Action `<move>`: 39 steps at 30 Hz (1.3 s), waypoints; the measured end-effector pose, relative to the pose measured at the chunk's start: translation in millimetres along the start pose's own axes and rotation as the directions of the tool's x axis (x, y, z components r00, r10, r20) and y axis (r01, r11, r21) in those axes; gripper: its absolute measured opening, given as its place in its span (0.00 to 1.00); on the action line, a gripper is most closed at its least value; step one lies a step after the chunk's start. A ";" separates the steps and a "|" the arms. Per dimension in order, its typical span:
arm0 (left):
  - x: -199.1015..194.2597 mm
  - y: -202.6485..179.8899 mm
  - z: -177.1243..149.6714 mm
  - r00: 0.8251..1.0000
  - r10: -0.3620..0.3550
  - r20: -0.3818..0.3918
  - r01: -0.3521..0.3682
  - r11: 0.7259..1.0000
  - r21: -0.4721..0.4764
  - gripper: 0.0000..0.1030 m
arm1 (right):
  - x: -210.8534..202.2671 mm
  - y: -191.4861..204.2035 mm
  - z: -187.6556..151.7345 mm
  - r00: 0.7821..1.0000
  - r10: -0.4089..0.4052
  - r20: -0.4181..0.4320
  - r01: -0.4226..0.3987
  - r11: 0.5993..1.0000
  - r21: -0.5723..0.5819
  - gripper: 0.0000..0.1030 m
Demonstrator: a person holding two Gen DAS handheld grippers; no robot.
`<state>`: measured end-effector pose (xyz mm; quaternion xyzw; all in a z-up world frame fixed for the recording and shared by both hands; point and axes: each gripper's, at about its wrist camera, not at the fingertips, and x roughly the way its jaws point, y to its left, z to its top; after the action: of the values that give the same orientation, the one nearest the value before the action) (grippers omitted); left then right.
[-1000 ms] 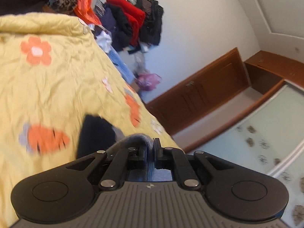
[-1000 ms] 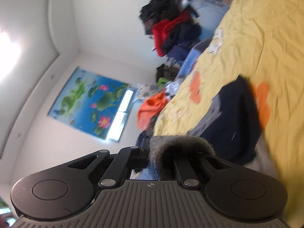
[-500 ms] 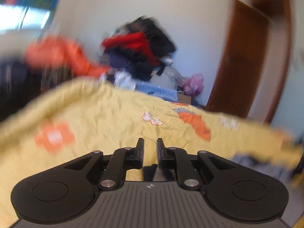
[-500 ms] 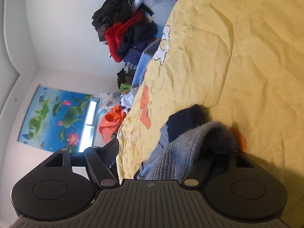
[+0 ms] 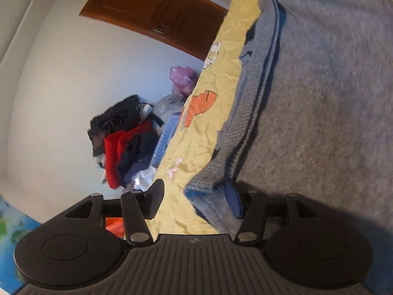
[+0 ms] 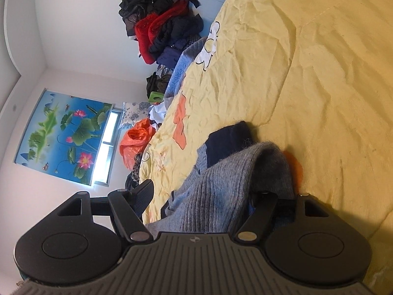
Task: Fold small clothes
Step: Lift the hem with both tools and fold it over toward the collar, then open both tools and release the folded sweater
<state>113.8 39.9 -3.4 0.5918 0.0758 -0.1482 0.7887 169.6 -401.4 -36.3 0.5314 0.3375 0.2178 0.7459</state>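
Note:
A grey knitted sweater (image 5: 319, 123) lies spread on the yellow flowered bed cover (image 5: 196, 135). Its ribbed hem corner reaches in between the fingers of my left gripper (image 5: 194, 199). That gripper's jaws are opening, and the left finger stands apart from the cloth. In the right wrist view a fold of the same grey sweater (image 6: 221, 184) with a dark navy part (image 6: 228, 140) lies between the wide-apart fingers of my right gripper (image 6: 201, 196). The cloth drapes over and hides the right finger; the left finger is clear of it.
A pile of black, red and navy clothes (image 6: 159, 24) is heaped against the white wall beyond the bed. An orange plastic bag (image 6: 137, 142) and a lotus picture (image 6: 63, 130) are near a window. A brown wooden door (image 5: 159, 19) and a purple bag (image 5: 183, 77) show in the left wrist view.
Both grippers were shut on grey knit a second ago and now stand open. The right one sank toward the bed with the cloth. The left view swung round onto the spread sweater.

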 end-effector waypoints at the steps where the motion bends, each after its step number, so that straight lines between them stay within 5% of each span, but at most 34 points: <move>1: -1.5 -0.3 0.5 1.000 -0.029 0.000 0.029 0.999 0.021 0.53 | -0.1 0.0 0.5 1.000 -0.002 -0.003 0.002 1.000 -0.001 0.71; 4: -6.8 4.7 2.7 0.995 -0.101 0.004 0.101 0.994 0.040 0.53 | 0.1 0.2 0.8 1.000 -0.002 -0.005 0.002 1.000 0.002 0.71; 11: 10.5 -11.4 4.8 0.996 -0.076 -0.035 0.079 0.991 0.108 0.54 | 1.3 1.6 -1.9 1.000 -0.010 0.008 0.010 1.000 -0.019 0.67; 13: 20.9 -12.0 8.1 0.998 -0.032 -0.045 0.037 0.994 0.104 0.49 | 4.8 9.9 -3.1 0.998 -0.068 0.014 0.069 0.995 -0.075 0.41; 15: 45.1 -3.7 13.4 0.993 0.019 -0.114 -0.015 0.999 0.033 0.32 | 9.0 16.6 -3.2 0.994 -0.104 0.022 0.106 0.988 -0.111 0.37; 17: 77.3 14.7 15.2 0.968 0.114 -0.225 -0.141 0.984 -0.110 0.33 | 7.5 13.0 2.5 0.996 -0.030 0.079 0.035 0.998 -0.052 0.37; 18: 93.0 28.5 13.5 0.942 0.143 -0.302 -0.214 0.953 -0.215 0.33 | 4.8 7.3 5.9 0.991 0.020 0.136 -0.022 1.000 0.009 0.42; 21: 116.4 66.4 -5.3 0.857 0.082 -0.508 -0.351 0.816 -0.460 0.33 | 1.8 -7.6 10.4 0.969 0.034 0.247 -0.074 0.985 0.158 0.94; 23: 102.7 79.0 -20.2 0.874 0.017 -0.486 -0.338 0.740 -0.582 0.33 | 1.4 -1.3 4.2 0.972 0.031 0.234 -0.057 0.993 0.105 0.93; 26: 72.7 74.0 -30.6 0.905 0.016 -0.426 -0.298 0.737 -0.606 0.45 | -0.3 19.2 -9.5 0.989 -0.015 0.148 0.023 0.998 -0.052 0.94; 27: 64.7 71.2 -31.1 0.913 0.001 -0.407 -0.275 0.740 -0.614 0.58 | -3.5 26.4 -14.4 0.989 -0.043 0.139 0.060 0.991 -0.116 0.94; 28: 57.9 68.1 -31.1 0.925 -0.035 -0.379 -0.236 0.729 -0.643 0.71 | -7.8 31.9 -18.9 0.988 -0.066 0.143 0.090 0.982 -0.169 0.93; 30: 51.9 64.4 -30.4 0.939 -0.160 -0.305 -0.123 0.673 -0.729 0.76 | -15.3 40.0 -25.4 0.973 -0.153 0.171 0.193 0.949 -0.250 0.94; 32: 48.6 60.7 -35.2 0.930 -0.263 -0.258 -0.061 0.581 -0.811 0.76 | -20.5 44.1 -29.9 0.938 -0.271 0.216 0.329 0.891 -0.313 0.93; 34: 40.2 57.3 -42.7 0.916 -0.344 -0.206 -0.027 0.460 -0.888 0.76 | -25.7 39.5 -34.4 0.909 -0.344 0.236 0.407 0.853 -0.327 0.86; 39: -7.5 44.6 -69.3 0.902 -0.425 -0.073 0.021 0.212 -0.977 0.76 | -63.7 23.3 -75.3 0.922 -0.334 0.197 0.385 0.852 -0.355 0.80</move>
<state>125.0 118.7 19.5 -0.0177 0.3655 -0.0842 0.9268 71.9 -388.4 -12.7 0.3136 0.3328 0.1022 0.8834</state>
